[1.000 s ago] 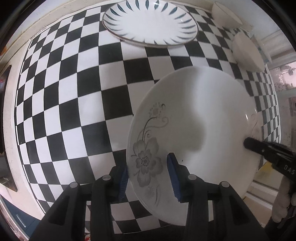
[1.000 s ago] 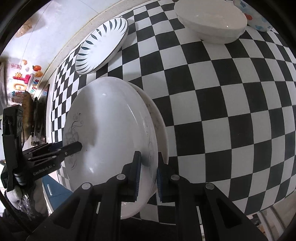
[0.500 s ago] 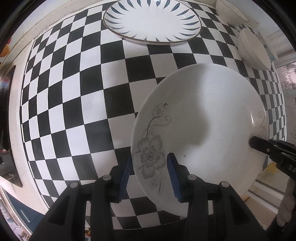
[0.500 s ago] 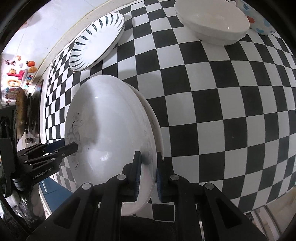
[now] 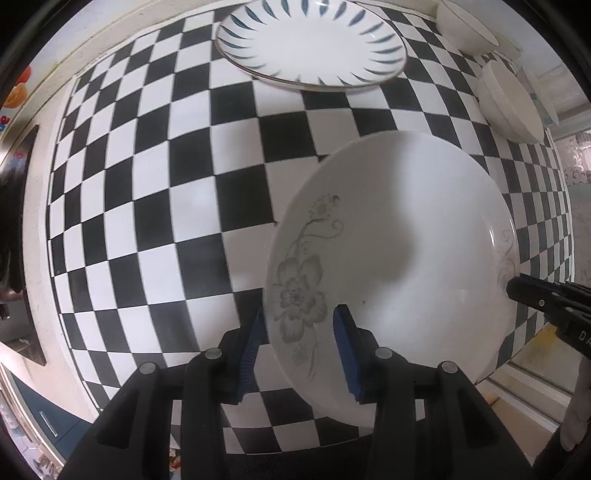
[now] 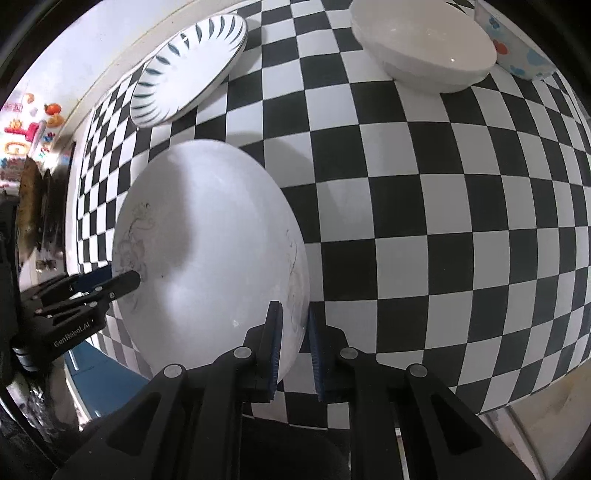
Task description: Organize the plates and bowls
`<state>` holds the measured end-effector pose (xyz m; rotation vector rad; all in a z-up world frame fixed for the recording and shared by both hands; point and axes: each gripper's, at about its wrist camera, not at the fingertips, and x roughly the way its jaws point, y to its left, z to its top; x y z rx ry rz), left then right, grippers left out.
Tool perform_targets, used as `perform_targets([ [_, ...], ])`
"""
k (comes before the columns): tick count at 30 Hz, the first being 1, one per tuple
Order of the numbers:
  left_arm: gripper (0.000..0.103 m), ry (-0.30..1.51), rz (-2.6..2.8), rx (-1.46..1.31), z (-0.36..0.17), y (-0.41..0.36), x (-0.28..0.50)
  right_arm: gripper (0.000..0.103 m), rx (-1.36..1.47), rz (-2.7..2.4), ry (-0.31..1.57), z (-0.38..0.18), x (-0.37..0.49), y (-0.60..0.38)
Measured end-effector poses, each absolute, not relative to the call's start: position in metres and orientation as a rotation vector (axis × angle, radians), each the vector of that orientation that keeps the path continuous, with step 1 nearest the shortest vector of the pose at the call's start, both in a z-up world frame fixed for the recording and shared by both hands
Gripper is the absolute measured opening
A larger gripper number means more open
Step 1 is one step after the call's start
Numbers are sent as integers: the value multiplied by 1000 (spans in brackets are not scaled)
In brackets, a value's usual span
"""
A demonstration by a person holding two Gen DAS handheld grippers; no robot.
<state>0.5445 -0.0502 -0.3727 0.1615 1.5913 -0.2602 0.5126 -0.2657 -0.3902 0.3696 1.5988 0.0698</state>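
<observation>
**Both grippers on the flower plate**

So the flower plate (image 5: pixel 399 258) sits near the front edge of the checkered table (image 5: pixel 155 206), and both grippers are on it from opposite sides. The left gripper (image 5: pixel 297 347) straddles the rim right by the grey flower print, one blue pad under the edge and one on top; can't really tell if the pads are pressing or just sitting loosely around it. The right gripper (image 6: pixel 293 350) has its pads nearly together, pinching the opposite rim.

Relative to the flower plate: the striped plate (image 5: pixel 312 48) lies flat on the table well behind it, toward the wall. A white bowl (image 6: pixel 421 55) sits upside down off to the back right, with a spotted bowl (image 6: pixel 517 48) just beside that. Another white bowl (image 5: pixel 465 22) shows at the far back corner in the left view.
</observation>
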Motion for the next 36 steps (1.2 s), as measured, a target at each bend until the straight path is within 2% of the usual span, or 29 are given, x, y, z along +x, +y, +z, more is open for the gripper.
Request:
perform_targets([
  [9,38,1631,-229,6,-384,-11,555,18,484,85,1619,-406,515,-282],
  [13,38,1604,-207,-50,-372,5,565,19,479,77,1594,-396,521,-285],
  [15,38,1580,-199,-68,-362,8,576,26,476,74,1568,-385,530,-287],
  [17,38,1550,-191,-73,-352,12,589,39,480,83,1545,-373,541,-287],
  [19,38,1521,-192,-74,-342,11,606,47,481,92,1515,-360,558,-286],
  [25,39,1443,-204,-48,-320,-1,654,59,471,98,1430,-330,618,-280],
  [36,39,1459,-199,11,-349,-19,731,60,517,74,1439,-356,714,-274],
])
